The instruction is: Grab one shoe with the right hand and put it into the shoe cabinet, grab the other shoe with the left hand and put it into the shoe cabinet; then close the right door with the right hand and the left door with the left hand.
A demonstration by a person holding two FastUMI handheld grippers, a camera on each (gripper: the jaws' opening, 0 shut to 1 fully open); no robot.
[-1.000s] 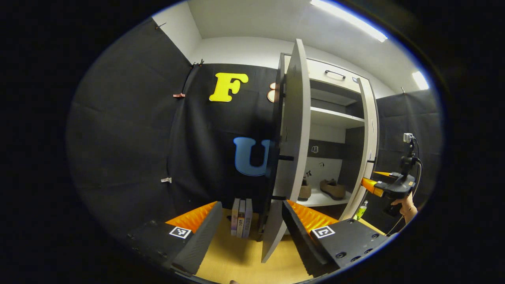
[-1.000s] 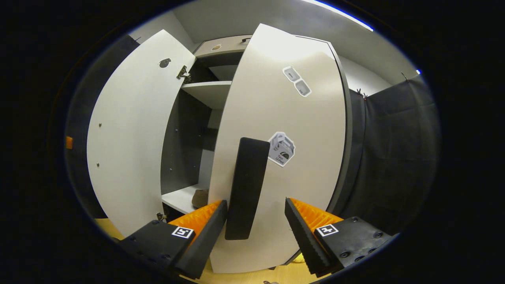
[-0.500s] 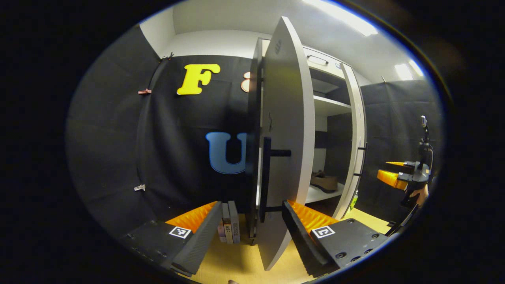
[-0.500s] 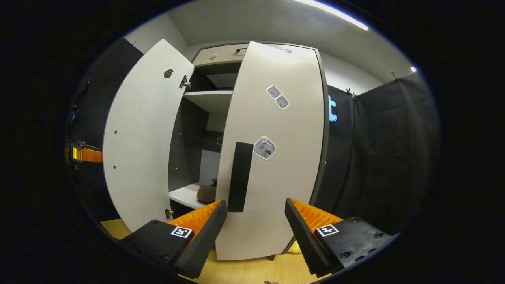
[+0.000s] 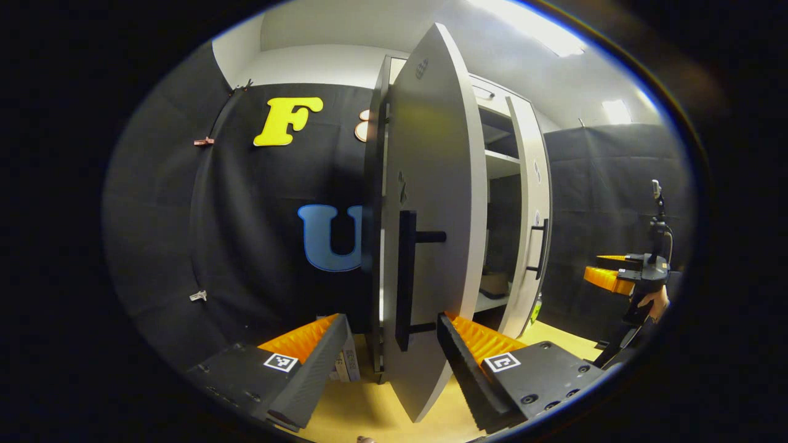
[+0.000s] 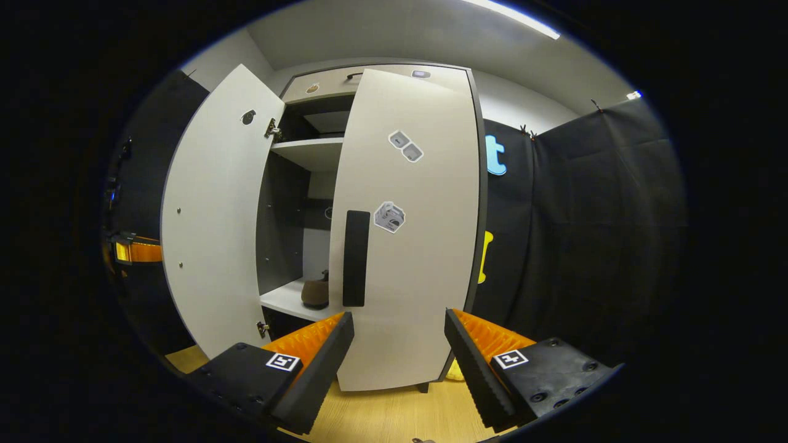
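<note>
In the left gripper view the cabinet's left door stands half open, nearly edge-on, with its black handle facing me. My left gripper is open, and the door's lower edge sits between its fingers. Past that door, a brown shoe lies on the shelf. In the right gripper view the right door is almost shut, its black handle a little ahead of my open right gripper. A brown shoe rests on the shelf in the gap beside the open left door.
Several books stand on the wooden floor left of the cabinet. A green bottle is by the right door. A hand holds the right gripper far right. The left gripper peeks past the left door.
The right door has swung nearly shut and my right gripper has backed away from it. My left gripper has come round to the left door's outer face, and that door has turned inward.
</note>
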